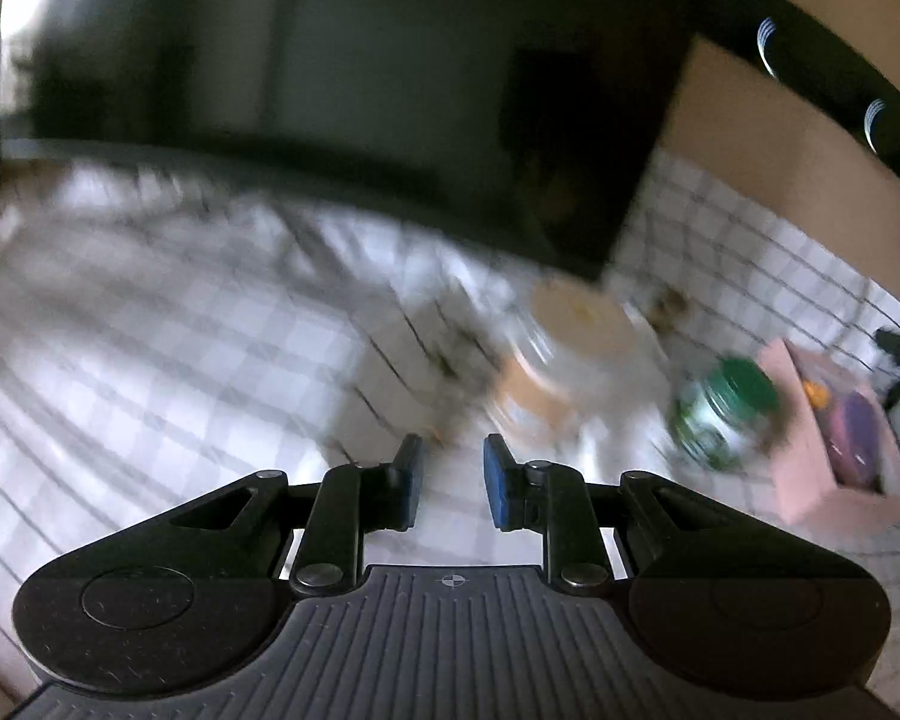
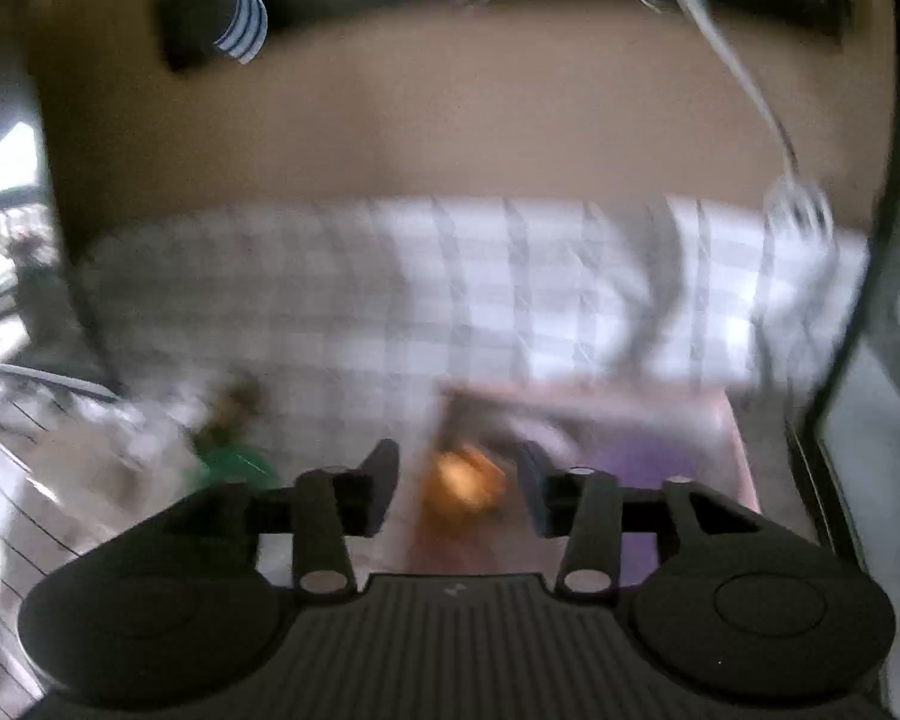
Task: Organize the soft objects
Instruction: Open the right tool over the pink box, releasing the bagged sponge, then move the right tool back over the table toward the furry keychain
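Softness is the likely rule here: the orange object [image 2: 465,480], blurred in the right wrist view, sits in the pink box [image 2: 732,438] beside a purple item [image 2: 624,462], on the checked cloth of the table [image 2: 390,276]. It will probably be light and squashy, best pinched gently across its middle. Right tongs [image 2: 459,486] stand released above it, pads not touching. Left tongs [image 1: 453,483] are released and empty, near a green-lidded jar [image 1: 723,414] and a pale-lidded jar [image 1: 570,354]. No writing is legible.

checked cloth [image 1: 150,324] | green-lidded jar [image 1: 720,414] | wood-lidded jar [image 1: 576,330] | dark screen [image 1: 360,90]
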Demonstrator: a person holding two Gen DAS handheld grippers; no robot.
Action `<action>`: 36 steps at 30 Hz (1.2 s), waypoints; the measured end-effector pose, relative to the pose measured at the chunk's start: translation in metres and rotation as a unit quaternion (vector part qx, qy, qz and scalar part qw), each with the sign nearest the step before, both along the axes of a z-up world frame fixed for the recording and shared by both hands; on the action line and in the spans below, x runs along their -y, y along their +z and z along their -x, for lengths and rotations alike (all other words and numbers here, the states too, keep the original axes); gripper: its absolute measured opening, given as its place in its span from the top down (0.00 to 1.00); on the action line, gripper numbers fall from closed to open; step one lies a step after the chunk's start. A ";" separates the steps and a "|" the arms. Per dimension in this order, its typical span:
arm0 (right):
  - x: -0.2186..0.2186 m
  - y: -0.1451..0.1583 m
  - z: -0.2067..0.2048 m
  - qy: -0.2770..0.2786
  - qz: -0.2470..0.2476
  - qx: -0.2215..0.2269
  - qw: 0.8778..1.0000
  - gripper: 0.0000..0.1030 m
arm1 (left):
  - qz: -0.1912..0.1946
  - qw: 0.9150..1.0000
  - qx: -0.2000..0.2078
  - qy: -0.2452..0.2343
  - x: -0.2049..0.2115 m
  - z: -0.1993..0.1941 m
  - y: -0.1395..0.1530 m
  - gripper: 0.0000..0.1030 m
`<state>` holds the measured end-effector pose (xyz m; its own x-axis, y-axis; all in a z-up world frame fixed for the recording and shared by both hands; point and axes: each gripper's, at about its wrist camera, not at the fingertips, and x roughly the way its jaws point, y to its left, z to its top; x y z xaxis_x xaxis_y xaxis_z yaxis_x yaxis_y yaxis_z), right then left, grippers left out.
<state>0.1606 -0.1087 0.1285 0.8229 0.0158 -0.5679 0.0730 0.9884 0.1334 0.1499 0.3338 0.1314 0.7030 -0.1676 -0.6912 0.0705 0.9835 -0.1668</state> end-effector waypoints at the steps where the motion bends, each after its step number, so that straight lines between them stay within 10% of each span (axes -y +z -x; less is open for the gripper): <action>1: -0.011 0.011 0.003 0.005 -0.014 0.020 1.000 0.48 | -0.007 1.000 0.009 0.000 -0.006 -0.005 0.007 0.76; 6: -0.067 0.023 -0.002 0.032 -0.118 0.035 0.992 0.36 | -0.024 0.999 0.008 -0.048 -0.015 -0.036 0.017 0.76; 16: -0.162 -0.067 -0.036 0.148 -0.013 -0.145 0.978 0.36 | 0.007 0.995 -0.039 -0.088 0.015 -0.041 -0.029 0.76; 23: -0.187 -0.104 -0.052 0.129 0.020 -0.175 0.976 0.38 | 0.007 0.993 -0.039 -0.110 0.011 -0.030 -0.021 0.76; 28: -0.200 -0.103 -0.047 0.134 0.060 -0.177 0.973 0.91 | 0.011 0.990 -0.045 -0.132 0.011 -0.032 -0.026 0.76; 36: -0.158 -0.094 0.020 0.085 0.040 -0.198 0.976 0.92 | 0.026 0.978 -0.025 -0.204 0.053 -0.035 -0.034 0.76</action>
<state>0.1402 0.0494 0.0342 0.5287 0.0757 -0.8454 -0.0621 0.9968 0.0504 0.1846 0.2805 0.0974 0.5363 -0.4629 -0.7058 0.4454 0.8655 -0.2292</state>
